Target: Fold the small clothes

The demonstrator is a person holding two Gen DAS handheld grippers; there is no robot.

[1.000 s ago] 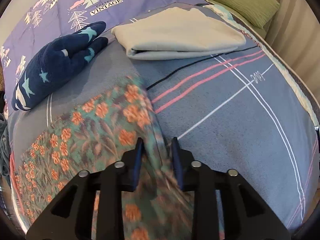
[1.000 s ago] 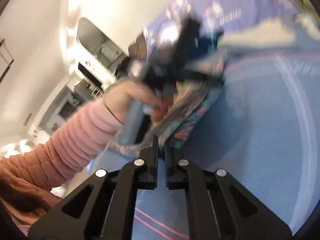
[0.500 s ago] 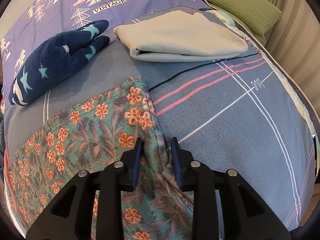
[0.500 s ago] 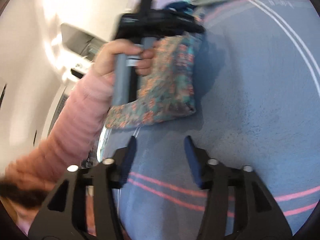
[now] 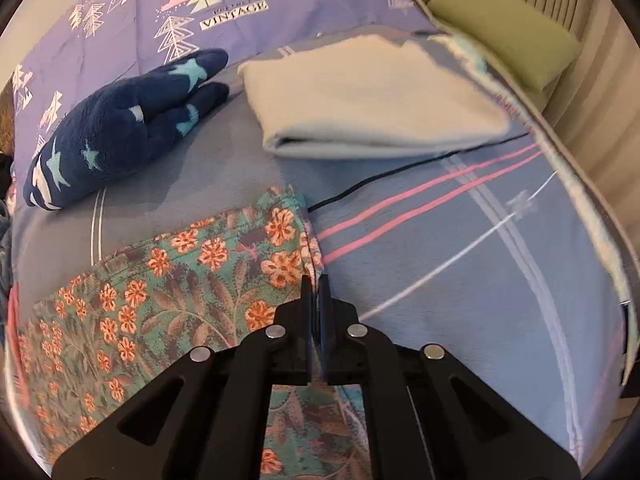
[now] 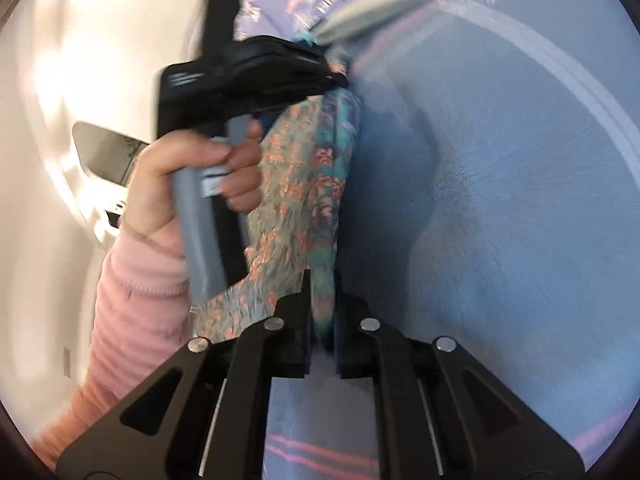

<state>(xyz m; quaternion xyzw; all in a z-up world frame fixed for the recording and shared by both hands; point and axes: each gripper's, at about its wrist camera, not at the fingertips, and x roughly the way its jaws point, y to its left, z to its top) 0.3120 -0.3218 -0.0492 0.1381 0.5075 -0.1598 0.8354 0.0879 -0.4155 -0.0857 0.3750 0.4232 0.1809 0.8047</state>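
1. Nearest, the left tool (image 5: 316, 286) is pressed together on the right-hand edge of the floral garment (image 5: 168, 304), which spreads toward nine o'clock over the bed (image 5: 460, 280).
2. Likewise, the right tool (image 6: 322, 280) pinches the same edge, whose long axis runs toward twelve o'clock.
3. Farther, a folded cream blanket (image 5: 372, 100) lies at twelve, a star-print plush (image 5: 120, 128) at ten.

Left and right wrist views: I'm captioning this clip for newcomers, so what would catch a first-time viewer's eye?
The floral garment with orange flowers, spread on the blue bed cover, both grippers pinching its edge: left gripper, right gripper. Behind it lie a navy star-patterned plush on the left and a folded cream cloth to its right. The right view shows a pink-sleeved hand gripping the other tool's handle.
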